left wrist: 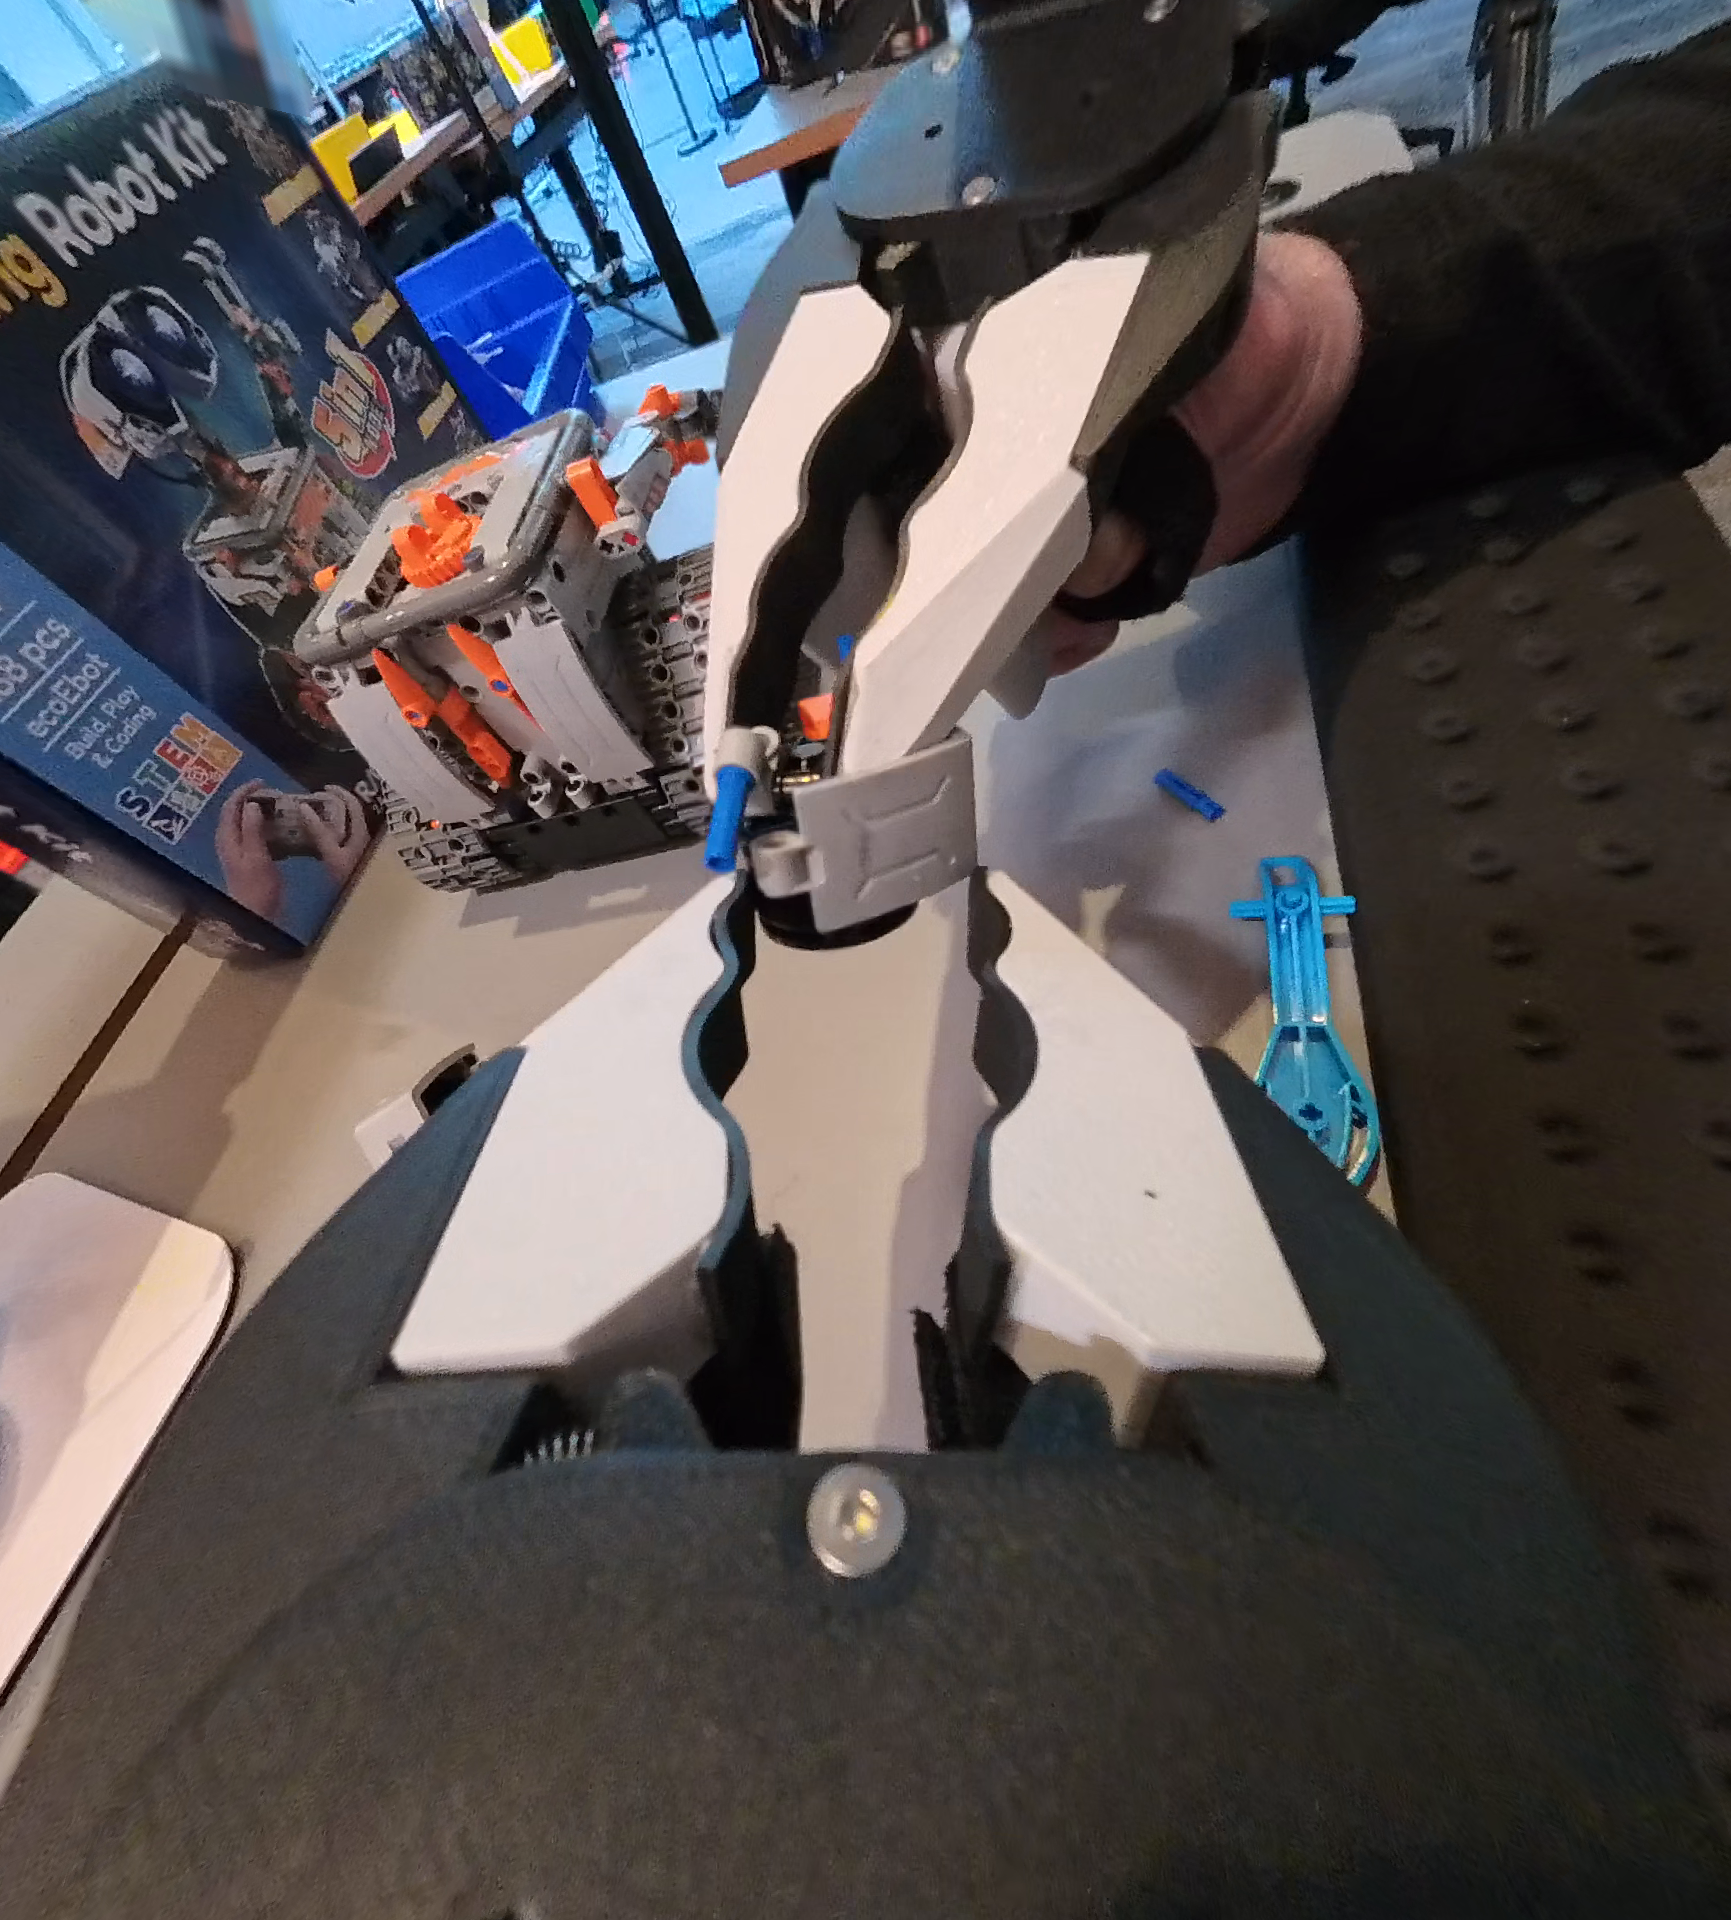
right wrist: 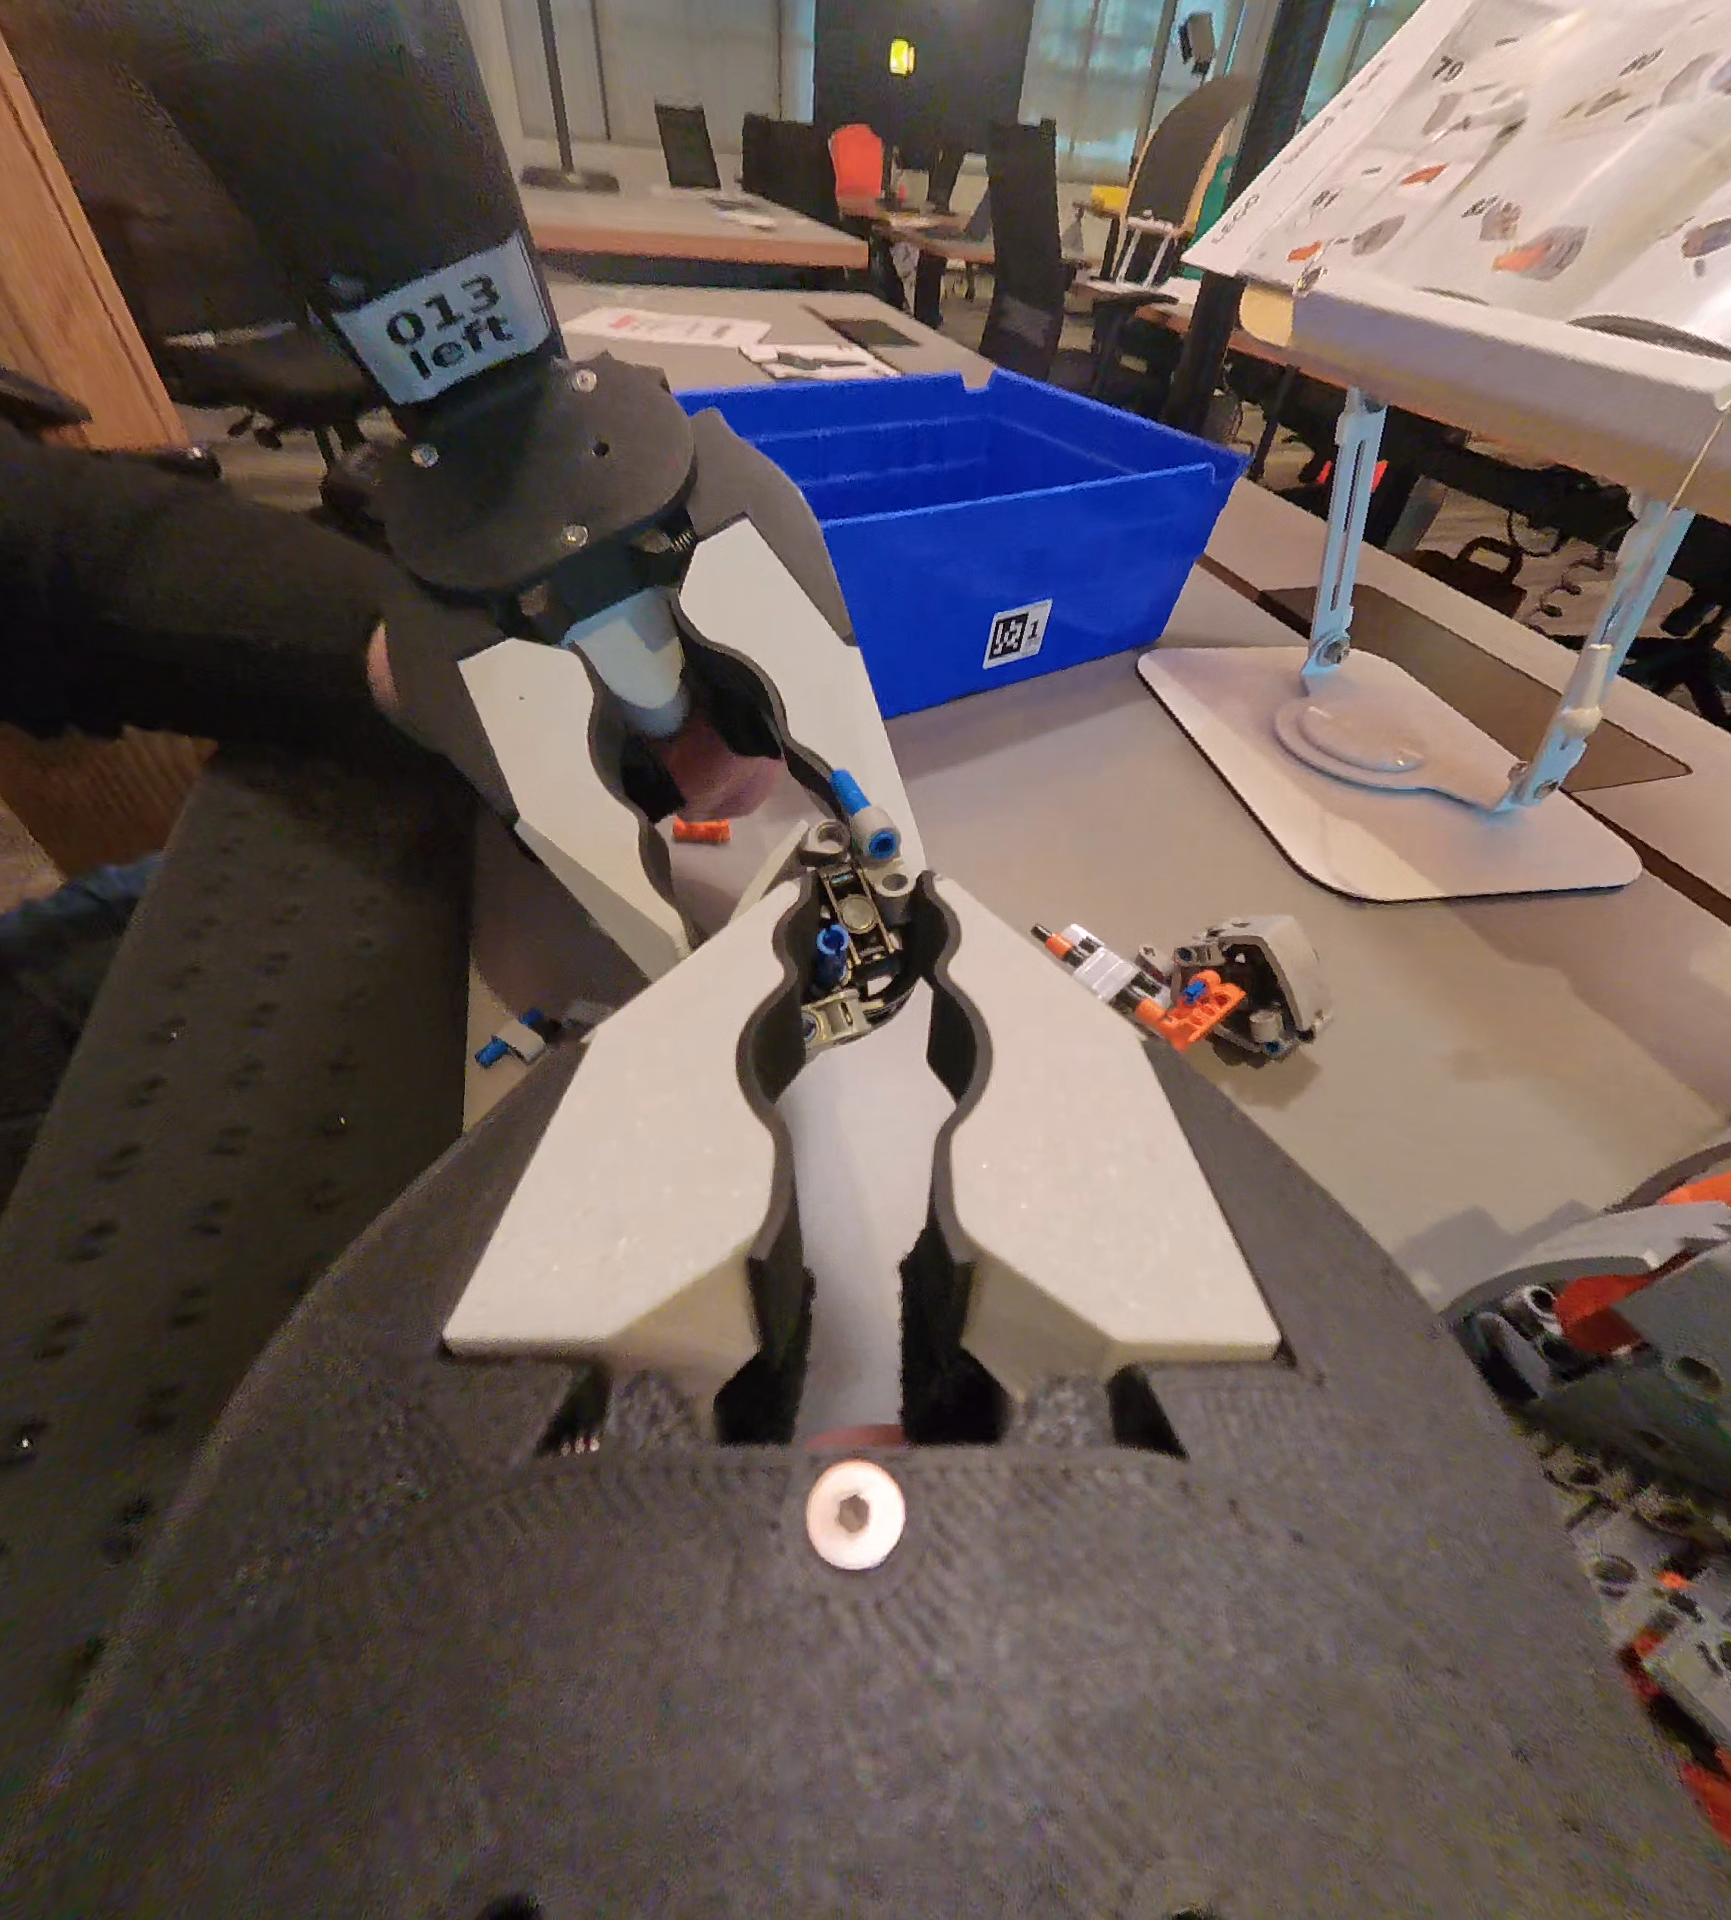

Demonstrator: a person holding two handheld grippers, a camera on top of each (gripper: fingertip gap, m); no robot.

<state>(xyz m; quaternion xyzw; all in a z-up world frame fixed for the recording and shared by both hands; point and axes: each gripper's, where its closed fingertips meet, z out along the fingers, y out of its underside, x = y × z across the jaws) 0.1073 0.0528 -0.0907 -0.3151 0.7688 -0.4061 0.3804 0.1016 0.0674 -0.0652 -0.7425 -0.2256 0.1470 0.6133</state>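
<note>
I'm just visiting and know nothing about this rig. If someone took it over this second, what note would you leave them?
Right gripper: jaws shut on a small grey-and-black piece, held above the table.
Left gripper: jaws stand on either side of the same piece; whether they grip it is unclear.
On the table: tracked toy vehicle beside its box, blue bin, a booklet stand.
Lying loose: another small built piece, a blue pin, a light-blue plastic tool.
</note>
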